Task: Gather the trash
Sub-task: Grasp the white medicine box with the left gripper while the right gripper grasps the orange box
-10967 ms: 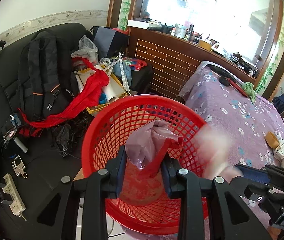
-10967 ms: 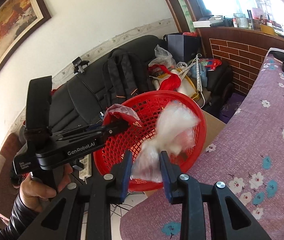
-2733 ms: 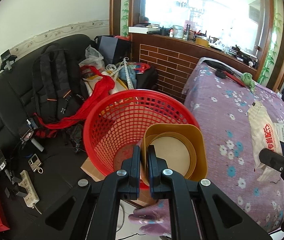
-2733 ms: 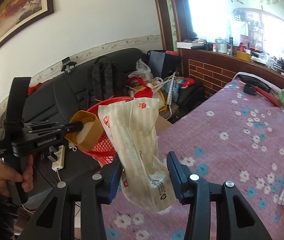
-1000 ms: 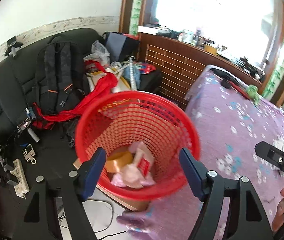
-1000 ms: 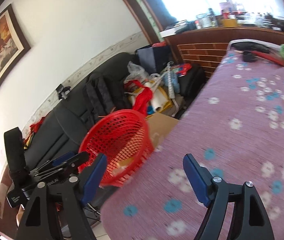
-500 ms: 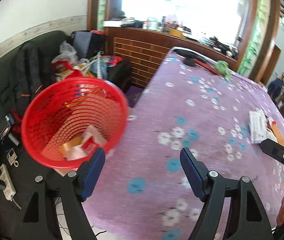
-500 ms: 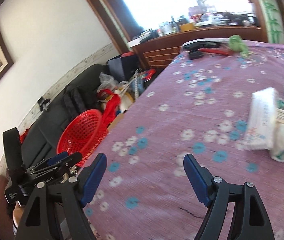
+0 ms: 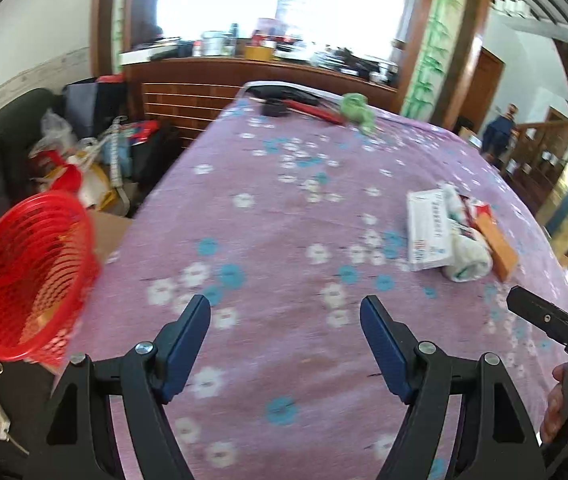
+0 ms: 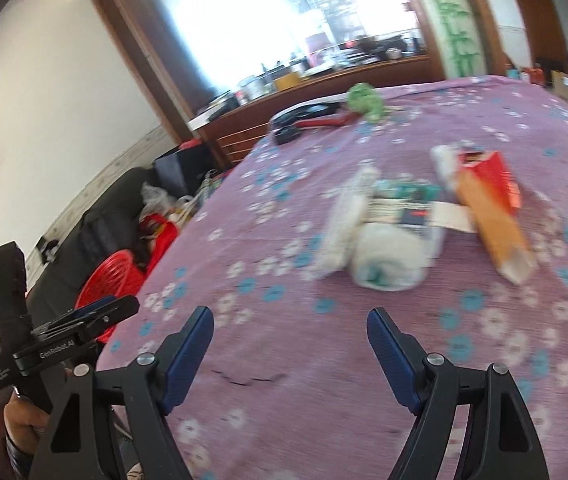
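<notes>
A: Left wrist view first. What is hard to read?

B: The whole frame is smeared. The red basket [image 9: 27,276] at the left edge, off the side of the bench [image 9: 284,208] with its purple flowered cloth, shows only a yellowish streak through its mesh; I cannot tell what lies in it. At the right edge the right hand-held gripper [image 9: 552,320] is cut off: just a black bar and a few fingers of the hand, so its jaws cannot be judged from here.

A: And the left hand-held gripper [image 9: 286,322]?

B: Jaws spread wide, blue pads apart, nothing between them, over bare cloth.

A: The trash?

B: A cluster near the bench's right side: a flat white packet [image 9: 428,236] with print too blurred to read, a crumpled white bundle [image 9: 466,256] touching it, and an orange carton [image 9: 498,244] just beyond.

A: Now the right wrist view.

B: Blurred again. The right hand-held gripper [image 10: 290,330] is wide, holding nothing. The same pile lies ahead of it: white packet [image 10: 342,228] on edge, white bundle [image 10: 392,260] beside it, orange carton [image 10: 496,224] lying tilted, a red box [image 10: 492,172] behind. Small wrappers between them I cannot make out.

A: The basket?

B: Far left, low beside the bench, the red basket [image 10: 109,280] is partly hidden by the left hand-held gripper [image 10: 95,314], seen side-on.
</notes>
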Motion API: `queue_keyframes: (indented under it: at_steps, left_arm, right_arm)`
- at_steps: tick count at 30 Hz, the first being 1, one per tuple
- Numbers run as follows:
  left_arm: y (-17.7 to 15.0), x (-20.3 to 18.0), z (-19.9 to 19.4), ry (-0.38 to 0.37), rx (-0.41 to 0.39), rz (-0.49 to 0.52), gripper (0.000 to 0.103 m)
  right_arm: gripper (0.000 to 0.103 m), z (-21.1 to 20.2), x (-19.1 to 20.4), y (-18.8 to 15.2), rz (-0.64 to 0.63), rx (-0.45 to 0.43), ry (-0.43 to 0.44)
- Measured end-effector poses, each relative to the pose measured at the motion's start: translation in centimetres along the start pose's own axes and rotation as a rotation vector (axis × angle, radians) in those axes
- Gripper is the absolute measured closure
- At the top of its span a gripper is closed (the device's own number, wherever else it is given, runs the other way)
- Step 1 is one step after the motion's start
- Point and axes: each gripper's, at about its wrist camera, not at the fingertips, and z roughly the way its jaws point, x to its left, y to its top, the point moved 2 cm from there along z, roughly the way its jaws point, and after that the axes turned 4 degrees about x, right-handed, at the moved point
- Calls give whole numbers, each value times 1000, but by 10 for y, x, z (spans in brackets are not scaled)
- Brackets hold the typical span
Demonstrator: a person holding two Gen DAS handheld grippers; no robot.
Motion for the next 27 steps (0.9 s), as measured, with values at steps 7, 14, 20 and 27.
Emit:
queue_keyframes:
  at_steps: [7,14,20,27]
  left_arm:
    - [14,-52,20,-69,32,68,25]
    - [36,-83,47,-112,69,108,25]
    - [55,-105,75,-158,107,131,25]
    - [72,-128,105,-210,141,156,25]
  right_arm:
    - [21,-26,-57,5,90,-43,-72]
    - [21,-33,-106,19,173,-77,-144]
    - [21,-24,-131,34,186,-70,-152]
    - [21,-10,-152,43,232,-58,-138]
